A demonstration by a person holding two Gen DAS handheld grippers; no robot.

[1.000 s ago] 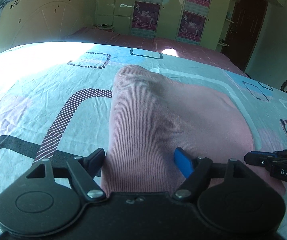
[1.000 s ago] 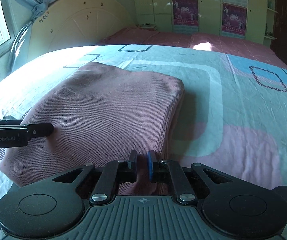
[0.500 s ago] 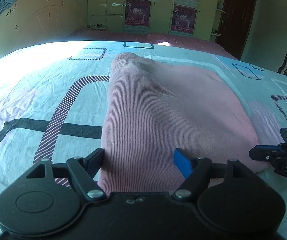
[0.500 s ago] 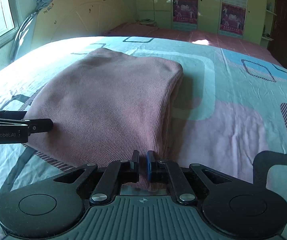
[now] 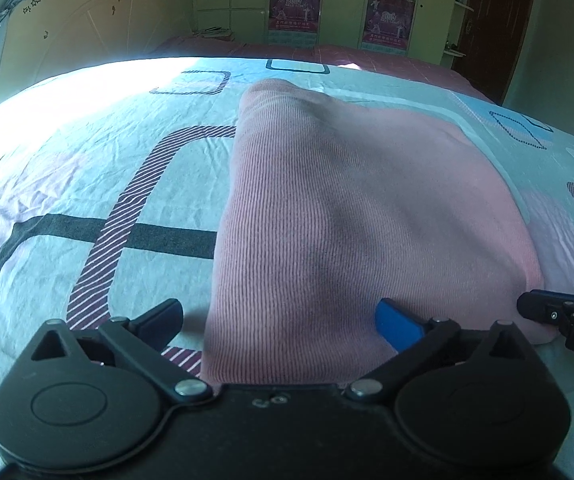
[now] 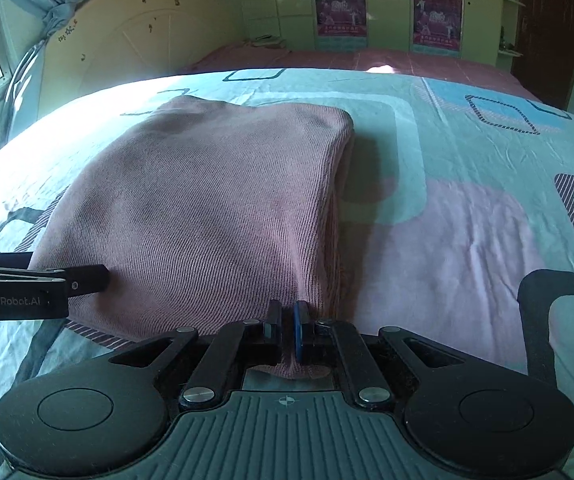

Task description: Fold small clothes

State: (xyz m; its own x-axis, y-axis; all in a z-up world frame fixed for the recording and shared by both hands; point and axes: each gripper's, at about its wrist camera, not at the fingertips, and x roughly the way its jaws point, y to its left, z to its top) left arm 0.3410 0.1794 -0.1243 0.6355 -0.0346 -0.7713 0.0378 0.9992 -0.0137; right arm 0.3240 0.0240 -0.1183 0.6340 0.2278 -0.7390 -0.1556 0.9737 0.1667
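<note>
A folded pink ribbed garment [image 5: 347, 220] lies flat on the bed, also in the right wrist view [image 6: 215, 208]. My left gripper [image 5: 283, 316] is open, its fingers straddling the garment's near left corner. It shows from the side in the right wrist view [image 6: 87, 280]. My right gripper [image 6: 287, 320] is shut on the garment's near right corner, with cloth pinched between the pads. It shows at the right edge of the left wrist view [image 5: 527, 306].
The bed sheet [image 6: 467, 220] is pale blue and pink with dark square outlines. A cream headboard [image 6: 135, 44] stands at the back left. Green wardrobe doors with posters [image 6: 387, 8] and a dark door [image 6: 547, 20] are behind the bed.
Both grippers have drawn back toward me, and the garment has slid nearer with the right gripper's pull. The left gripper stays open, the right stays shut.
</note>
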